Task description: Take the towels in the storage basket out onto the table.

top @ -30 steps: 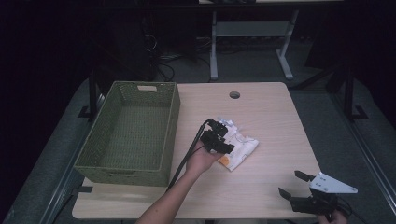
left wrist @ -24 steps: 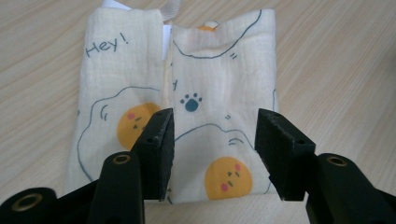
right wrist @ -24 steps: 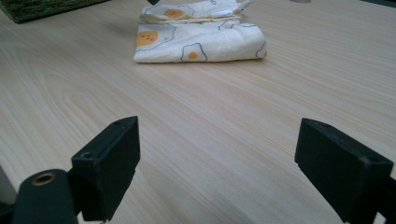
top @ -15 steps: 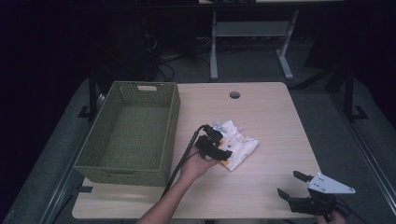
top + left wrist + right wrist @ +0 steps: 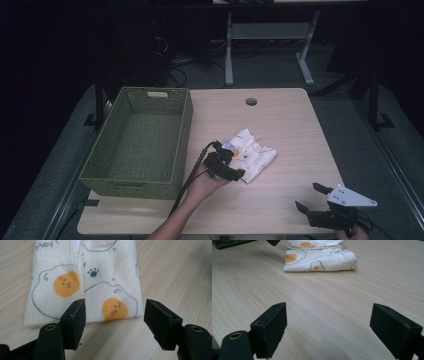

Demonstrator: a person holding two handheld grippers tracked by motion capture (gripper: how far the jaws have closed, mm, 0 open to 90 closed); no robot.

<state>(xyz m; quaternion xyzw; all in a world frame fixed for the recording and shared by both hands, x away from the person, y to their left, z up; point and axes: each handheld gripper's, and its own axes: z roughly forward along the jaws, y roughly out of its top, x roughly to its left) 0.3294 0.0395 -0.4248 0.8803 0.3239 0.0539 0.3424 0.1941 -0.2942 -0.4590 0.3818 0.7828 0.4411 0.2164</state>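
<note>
Folded cloth [image 5: 250, 154] lies mid-counter [image 5: 290, 130], beside the green basket [image 5: 140, 145]; left gripper [image 5: 231, 172] at its near edge. Left gripper view: fingers [image 5: 75, 320] just opening, nothing between. Right gripper view: fingers [image 5: 270, 327] spread, empty.

lab | dark room (cables [image 5: 172, 70] on floor) | bare desk [image 5: 280, 120]

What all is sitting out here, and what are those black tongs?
folded cloth: one, cream with fried-egg prints, middle of the table.
basket: one, green woven, left part of the table.
table: one, light wood, round hole near its far edge.
left tongs: one, black, open at the cloth's near edge, jaws just opening, nothing between them.
right tongs: one, black with a grey plate, open, near right corner.
</note>
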